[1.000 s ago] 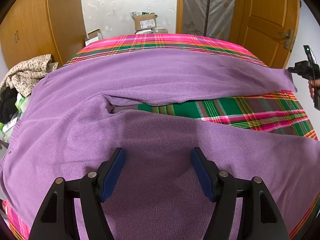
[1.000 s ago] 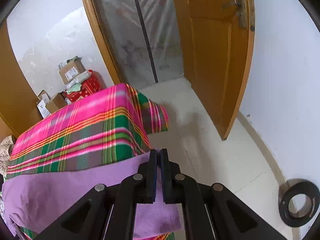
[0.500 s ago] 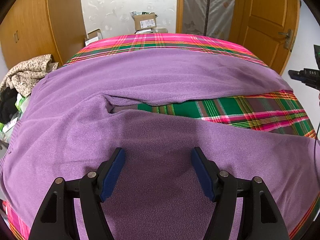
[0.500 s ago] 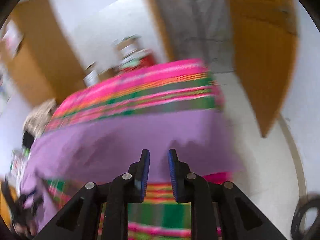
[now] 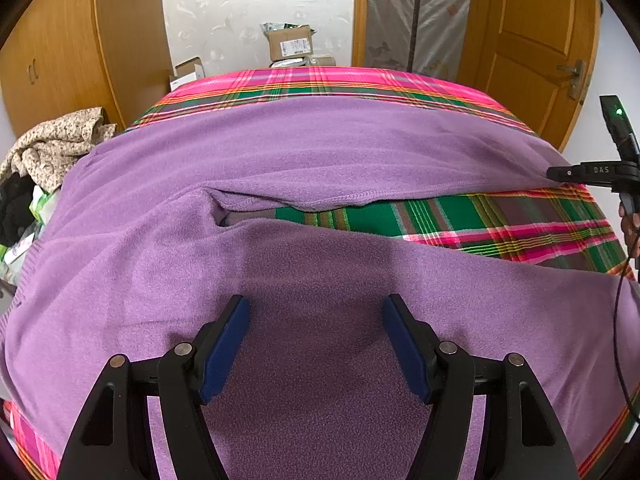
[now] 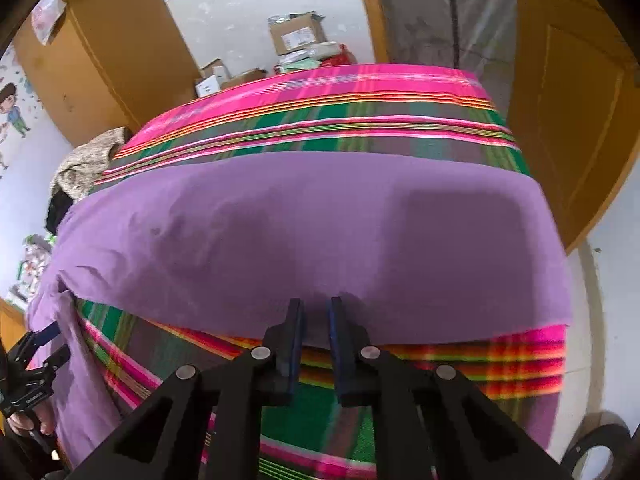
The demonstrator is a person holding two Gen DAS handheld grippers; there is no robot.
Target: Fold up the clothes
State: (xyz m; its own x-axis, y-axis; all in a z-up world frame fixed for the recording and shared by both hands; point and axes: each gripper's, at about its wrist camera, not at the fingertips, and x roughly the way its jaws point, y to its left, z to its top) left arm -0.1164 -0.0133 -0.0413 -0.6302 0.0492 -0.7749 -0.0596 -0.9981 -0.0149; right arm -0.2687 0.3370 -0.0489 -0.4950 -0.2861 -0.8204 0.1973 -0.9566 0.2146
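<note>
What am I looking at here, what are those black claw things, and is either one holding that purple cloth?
Those are two handheld grippers, one in each of a person's hands, each with a camera looking along its fingers. So each picture is taken from one gripper. A purple garment is spread over a plaid cloth that covers the surface. In the left wrist view, the left gripper hovers wide open above the purple fabric, gripping nothing. In the right wrist view, the right gripper sits at the garment's near edge; its jaws have just been closing, a narrow gap remains, and no fabric shows between them. Neither is holding the cloth.
</note>
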